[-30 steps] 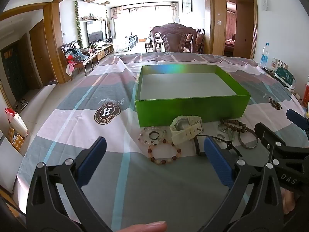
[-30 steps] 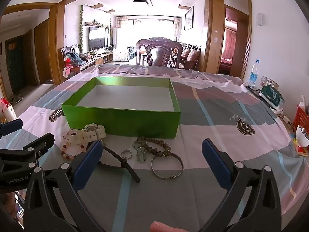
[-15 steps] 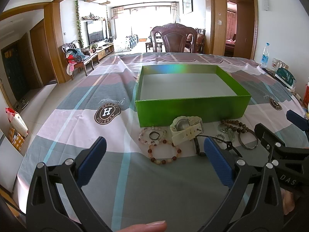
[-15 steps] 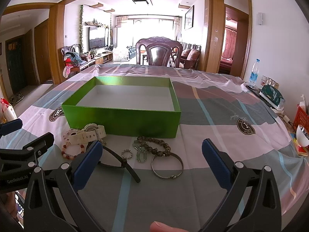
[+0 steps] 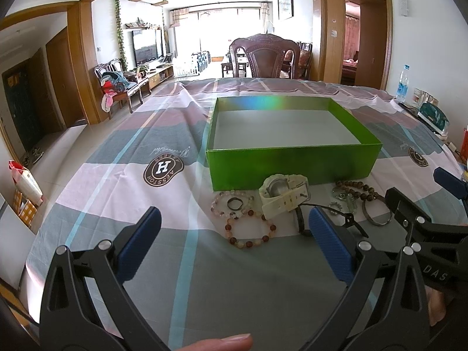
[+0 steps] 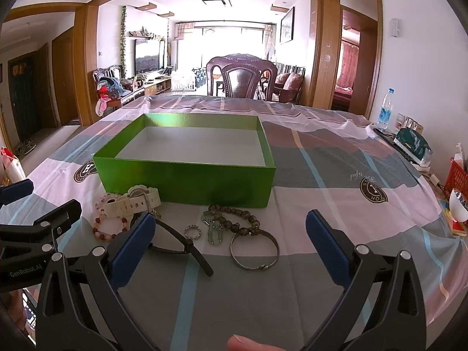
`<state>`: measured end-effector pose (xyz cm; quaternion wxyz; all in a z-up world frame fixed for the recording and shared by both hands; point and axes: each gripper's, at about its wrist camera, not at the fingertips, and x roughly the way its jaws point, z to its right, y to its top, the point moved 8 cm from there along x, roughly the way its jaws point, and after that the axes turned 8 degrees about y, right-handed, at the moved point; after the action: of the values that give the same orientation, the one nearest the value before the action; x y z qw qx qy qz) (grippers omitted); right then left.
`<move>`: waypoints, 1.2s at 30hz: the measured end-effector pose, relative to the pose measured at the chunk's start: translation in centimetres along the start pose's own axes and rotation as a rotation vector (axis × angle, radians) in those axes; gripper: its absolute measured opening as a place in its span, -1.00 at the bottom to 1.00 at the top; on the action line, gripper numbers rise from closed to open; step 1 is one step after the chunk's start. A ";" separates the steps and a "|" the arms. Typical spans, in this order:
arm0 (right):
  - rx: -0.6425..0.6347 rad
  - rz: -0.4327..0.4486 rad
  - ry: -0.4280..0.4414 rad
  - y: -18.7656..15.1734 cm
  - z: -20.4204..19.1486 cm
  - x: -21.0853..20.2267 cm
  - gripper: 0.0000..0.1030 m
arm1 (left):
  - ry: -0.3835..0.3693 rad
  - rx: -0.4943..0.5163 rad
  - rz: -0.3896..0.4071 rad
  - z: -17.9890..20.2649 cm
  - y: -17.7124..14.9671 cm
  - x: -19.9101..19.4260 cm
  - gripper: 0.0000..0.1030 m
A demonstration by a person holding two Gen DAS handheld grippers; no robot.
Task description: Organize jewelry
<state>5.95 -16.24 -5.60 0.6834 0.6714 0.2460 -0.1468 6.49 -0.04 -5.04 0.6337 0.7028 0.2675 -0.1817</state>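
Left tool (image 5: 234,242) spread wide, nothing held, above bench (image 5: 234,286) cloth. Right tool (image 6: 231,241) likewise wide, empty. Beyond the tips, jewelry in loose row: red bead bracelet (image 5: 250,231), pale bead bracelet (image 5: 231,203), cream watch (image 5: 283,194), black strap (image 6: 181,244), small ring (image 6: 192,231), dark bead string (image 6: 234,219), metal bangle (image 6: 254,251). Farther: green box (image 6: 187,181), open, watch touching its front wall.

Ahead-left of the left tongs (image 5: 234,235), the tablecloth's round badge (image 5: 163,168) shows a large "H". The right tongs' body (image 5: 435,269) reads "DAS"; the left tongs' body (image 6: 22,273) reads "GenRobot.AI".
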 end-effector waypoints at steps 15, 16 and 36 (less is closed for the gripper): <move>0.000 -0.002 -0.001 0.0 0.0 0.0 0.95 | 0.000 0.000 -0.001 -0.2 0.0 0.2 0.93; -0.001 -0.001 -0.002 0.0 0.0 0.0 0.95 | -0.001 -0.001 -0.001 -0.2 0.0 0.2 0.93; 0.001 -0.003 0.000 -0.3 -0.1 0.4 0.95 | 0.000 0.001 -0.002 -0.4 0.0 0.2 0.93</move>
<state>6.08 -16.15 -6.06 0.6827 0.6716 0.2470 -0.1479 6.61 0.34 -5.12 0.6332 0.7027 0.2684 -0.1824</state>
